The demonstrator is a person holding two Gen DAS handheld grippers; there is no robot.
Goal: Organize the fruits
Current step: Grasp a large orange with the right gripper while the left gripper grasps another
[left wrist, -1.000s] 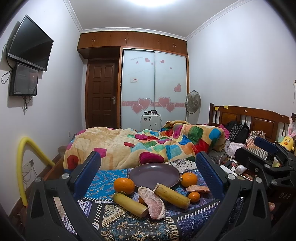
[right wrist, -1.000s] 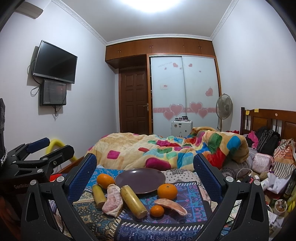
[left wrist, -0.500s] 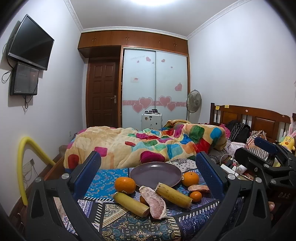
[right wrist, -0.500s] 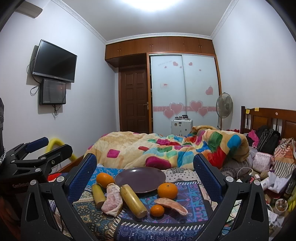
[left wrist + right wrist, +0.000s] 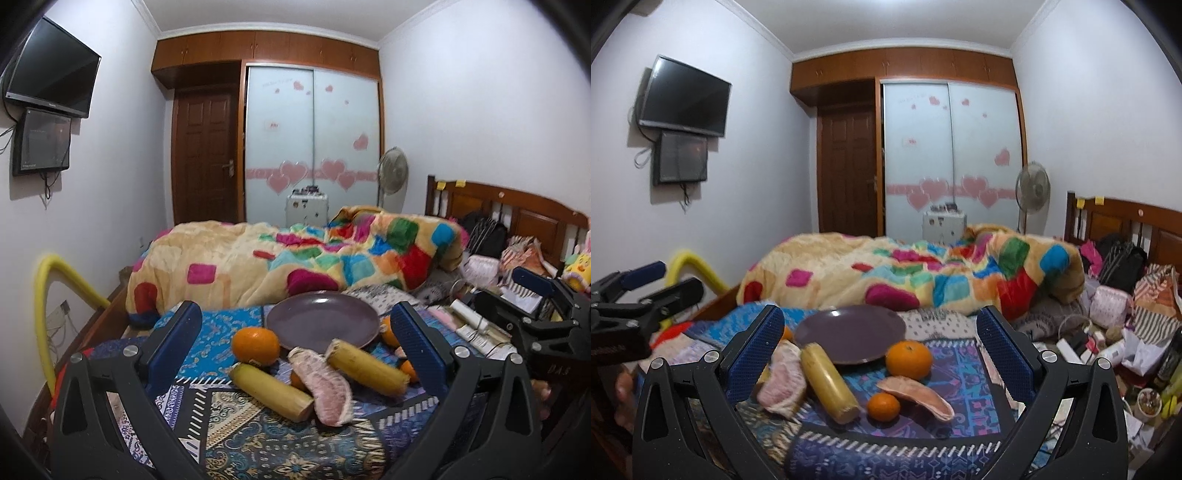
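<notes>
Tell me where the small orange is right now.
In the right wrist view, the small orange lies on the patterned cloth, between the yellow stick and the pomelo segment, in front of the big orange.

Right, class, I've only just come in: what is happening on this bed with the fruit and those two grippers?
A person holds a gripper in each hand over a patterned cloth on the bed. Both the left gripper and right gripper are open and hold nothing. The purple plate is bare. Around it lie oranges, two sugarcane pieces and pomelo segments. No fruit sits on the plate yet.
</notes>
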